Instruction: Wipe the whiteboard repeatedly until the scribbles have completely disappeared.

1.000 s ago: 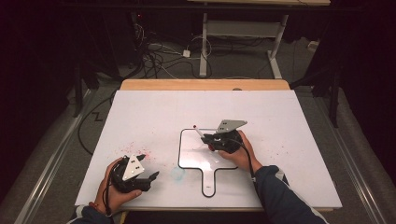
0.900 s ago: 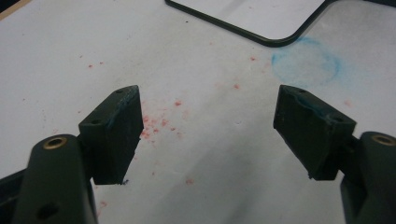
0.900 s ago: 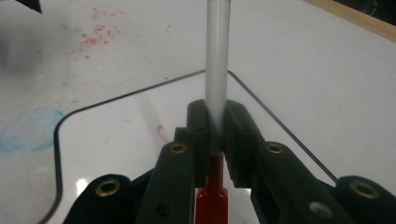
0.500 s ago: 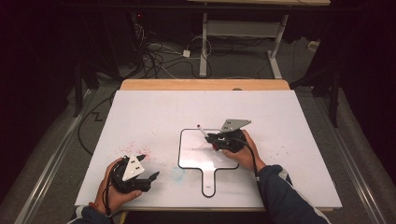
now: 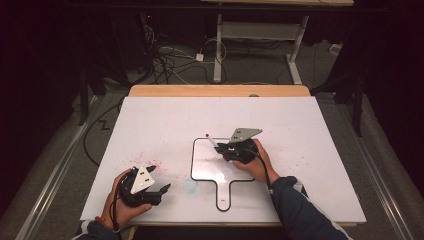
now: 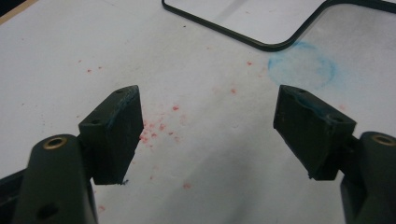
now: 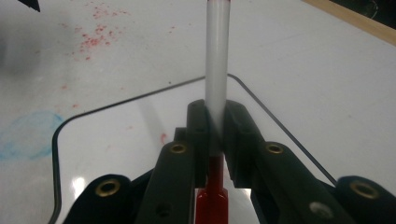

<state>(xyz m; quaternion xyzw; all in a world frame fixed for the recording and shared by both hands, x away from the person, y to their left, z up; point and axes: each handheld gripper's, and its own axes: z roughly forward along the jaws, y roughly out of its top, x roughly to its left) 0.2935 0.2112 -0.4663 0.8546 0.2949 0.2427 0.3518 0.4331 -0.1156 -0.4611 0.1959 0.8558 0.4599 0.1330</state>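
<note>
Right gripper view: white-barrelled red marker [image 7: 217, 70] pinched in right gripper [image 7: 215, 135] over black-rimmed handled whiteboard [image 5: 220, 165] | step: likely drawing; next, lower tip onto board | left gripper [image 6: 208, 126] spread, idle left of board.

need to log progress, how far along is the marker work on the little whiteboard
Done: the right gripper is shut on the marker and holds it over the small whiteboard. In hand: one small red mark shows on the board, so drawing has barely begun. Left: the rest of the board is bare. The left gripper rests open and empty near a blue smudge.
</note>
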